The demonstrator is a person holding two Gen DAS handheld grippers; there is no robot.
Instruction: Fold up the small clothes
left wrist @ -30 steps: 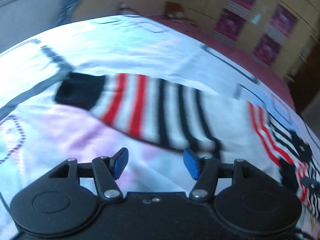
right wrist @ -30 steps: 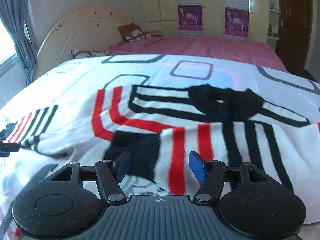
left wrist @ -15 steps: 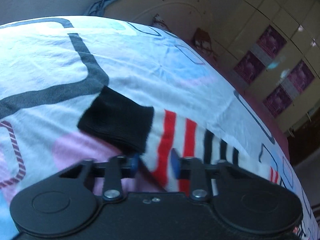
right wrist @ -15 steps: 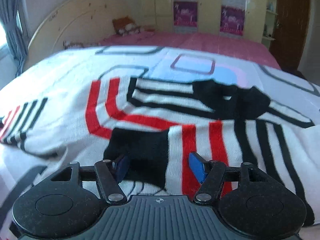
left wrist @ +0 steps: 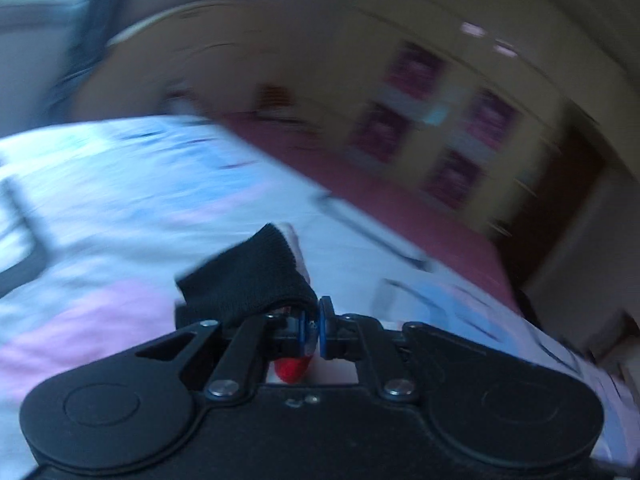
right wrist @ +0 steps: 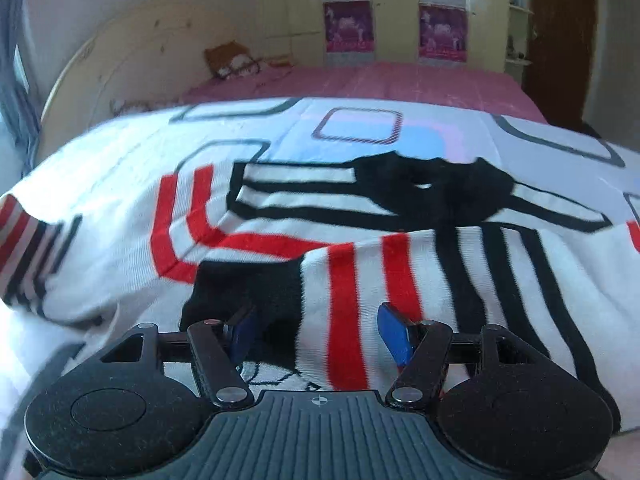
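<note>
Meanwhile, left tool (left wrist: 311,330) grips the striped knit sweater's black ribbed cuff (left wrist: 248,276); right tool (right wrist: 318,330), wide, straddles the other sleeve (right wrist: 352,280) lying crosswise.

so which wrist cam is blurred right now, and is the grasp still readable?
Left wrist view: heavy motion smear over bedspread and wardrobe; left gripper and the black cuff it pinches are sharp, so readable. Right wrist view: mostly sharp, slight blur at the left edge; right gripper open over the striped sweater.
</note>
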